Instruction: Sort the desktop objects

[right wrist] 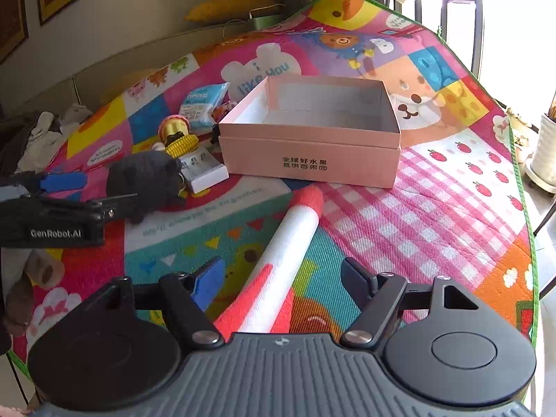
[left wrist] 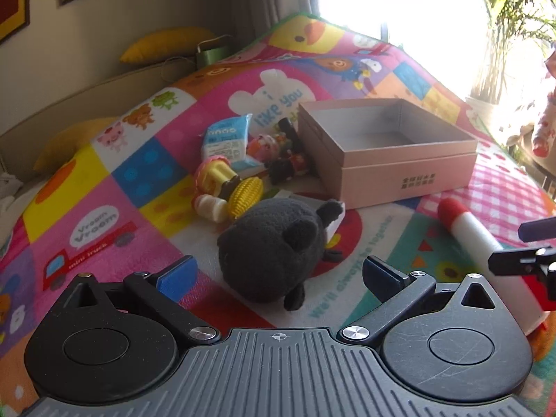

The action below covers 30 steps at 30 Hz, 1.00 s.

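A black plush toy lies on the colourful play mat, between the fingers of my left gripper, which is open; its blue pads stand clear of the plush on both sides. A white foam rocket with a red tip and red fins lies between the fingers of my right gripper, which is open with gaps on either side. An open pink cardboard box, also in the left wrist view, stands just beyond both toys with nothing in it. The plush and left gripper show at the left of the right wrist view.
A pile of small toys lies left of the box: a blue packet, a yellow ridged toy, small figurines. A white card box lies beside the plush. Cushions and a wall border the mat's far side; plant pots stand at the right.
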Each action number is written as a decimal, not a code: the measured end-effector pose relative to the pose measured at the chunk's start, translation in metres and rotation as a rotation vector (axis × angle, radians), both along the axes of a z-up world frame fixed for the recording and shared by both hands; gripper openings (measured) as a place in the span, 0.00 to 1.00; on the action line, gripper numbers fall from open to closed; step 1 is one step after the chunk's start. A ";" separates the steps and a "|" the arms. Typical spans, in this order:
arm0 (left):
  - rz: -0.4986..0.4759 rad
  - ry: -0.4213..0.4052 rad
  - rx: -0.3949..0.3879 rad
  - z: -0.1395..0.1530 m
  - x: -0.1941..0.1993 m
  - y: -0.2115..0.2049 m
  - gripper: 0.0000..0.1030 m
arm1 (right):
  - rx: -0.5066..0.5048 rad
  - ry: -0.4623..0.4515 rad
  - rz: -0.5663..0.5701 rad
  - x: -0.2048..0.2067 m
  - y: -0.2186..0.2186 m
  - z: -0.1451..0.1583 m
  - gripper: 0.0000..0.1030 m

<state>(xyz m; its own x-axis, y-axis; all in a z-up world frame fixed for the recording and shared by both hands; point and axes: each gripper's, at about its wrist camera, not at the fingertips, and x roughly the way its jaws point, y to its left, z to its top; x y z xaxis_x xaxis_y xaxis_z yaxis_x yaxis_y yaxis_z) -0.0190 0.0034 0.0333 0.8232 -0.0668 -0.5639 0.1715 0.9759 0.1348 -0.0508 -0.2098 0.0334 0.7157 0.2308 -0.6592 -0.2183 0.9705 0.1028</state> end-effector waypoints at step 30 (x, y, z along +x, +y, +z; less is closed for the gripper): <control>-0.314 -0.078 0.052 0.053 -0.083 -0.065 0.73 | 0.146 0.046 -0.095 -0.040 -0.059 0.042 0.27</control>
<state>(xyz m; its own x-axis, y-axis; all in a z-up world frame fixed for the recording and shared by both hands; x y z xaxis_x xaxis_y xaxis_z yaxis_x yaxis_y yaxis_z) -0.1025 -0.0620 0.0861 0.8078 -0.2970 -0.5092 0.4504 0.8682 0.2081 -0.0911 -0.2685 0.0749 0.7084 0.2595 -0.6564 -0.1179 0.9604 0.2524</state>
